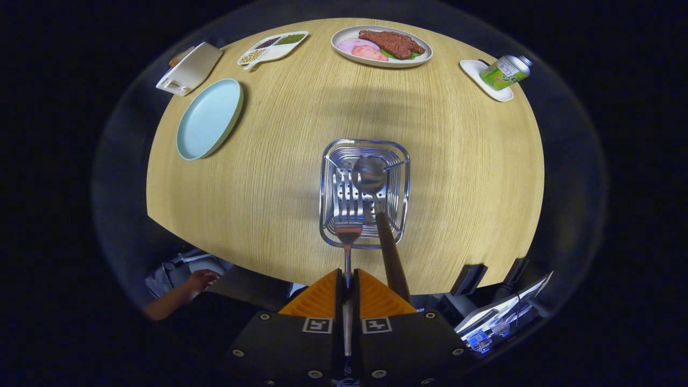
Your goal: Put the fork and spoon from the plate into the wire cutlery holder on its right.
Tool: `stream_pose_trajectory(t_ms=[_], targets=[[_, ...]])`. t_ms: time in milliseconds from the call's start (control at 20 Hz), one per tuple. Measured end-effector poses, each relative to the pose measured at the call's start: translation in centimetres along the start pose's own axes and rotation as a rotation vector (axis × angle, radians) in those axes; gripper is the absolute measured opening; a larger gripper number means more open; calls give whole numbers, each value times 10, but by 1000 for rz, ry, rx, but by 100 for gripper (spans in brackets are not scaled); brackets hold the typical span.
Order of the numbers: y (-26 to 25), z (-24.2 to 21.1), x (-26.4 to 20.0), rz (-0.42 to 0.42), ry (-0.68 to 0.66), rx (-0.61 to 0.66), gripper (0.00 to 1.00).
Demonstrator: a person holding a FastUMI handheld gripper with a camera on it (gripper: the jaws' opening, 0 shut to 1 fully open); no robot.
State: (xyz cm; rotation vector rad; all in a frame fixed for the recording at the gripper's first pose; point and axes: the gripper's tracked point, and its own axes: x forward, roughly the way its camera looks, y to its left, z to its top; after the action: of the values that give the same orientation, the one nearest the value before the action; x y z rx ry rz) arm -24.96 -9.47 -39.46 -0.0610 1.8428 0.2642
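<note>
**Fork over the holder, spoon already in**

I am holding my gripper (pixel 347 279) above the table, fingers pinched narrow on the handle of the fork (pixel 348 232), both pressing on it. The fork is pointing straight ahead at twelve o'clock from my fingertips, its tines hanging over the near rim of the wire cutlery holder (pixel 365 192). I am judging the fork to be above the holder and not yet down in it, though I cannot tell the height for certain.

The spoon (pixel 371 177) is already standing in the holder, its bowl inside the basket and its brown handle leaning back toward me, passing just at one o'clock of my fingertips. So I am working on the second half of the job: the fork is the last piece to go in.

Farther out, the light blue plate (pixel 209 119) is lying bare at ten o'clock on the round wooden table (pixel 457 177). Beyond it at eleven o'clock a divided dish of beans (pixel 273 47) is sitting, a plate of meat (pixel 381 46) at twelve, and a green can (pixel 506 71) tipped on a small white tray at one o'clock. A person's hand (pixel 200 280) is resting at eight o'clock, below the table edge.

What could go wrong: the fork is sitting near the rim, so lowering it may catch the tines on the wire. The leaning spoon handle is close beside my fingers; brushing it could tip the holder.
</note>
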Motion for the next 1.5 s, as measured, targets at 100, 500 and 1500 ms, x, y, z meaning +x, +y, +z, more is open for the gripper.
stream_pose_trajectory(t_ms=[100,500,1500], targets=[[1,9,-1,12,-23,21,8],[8,66,-47,172,-321,120,18],[-85,112,-397,-218,-1816,135,91]])
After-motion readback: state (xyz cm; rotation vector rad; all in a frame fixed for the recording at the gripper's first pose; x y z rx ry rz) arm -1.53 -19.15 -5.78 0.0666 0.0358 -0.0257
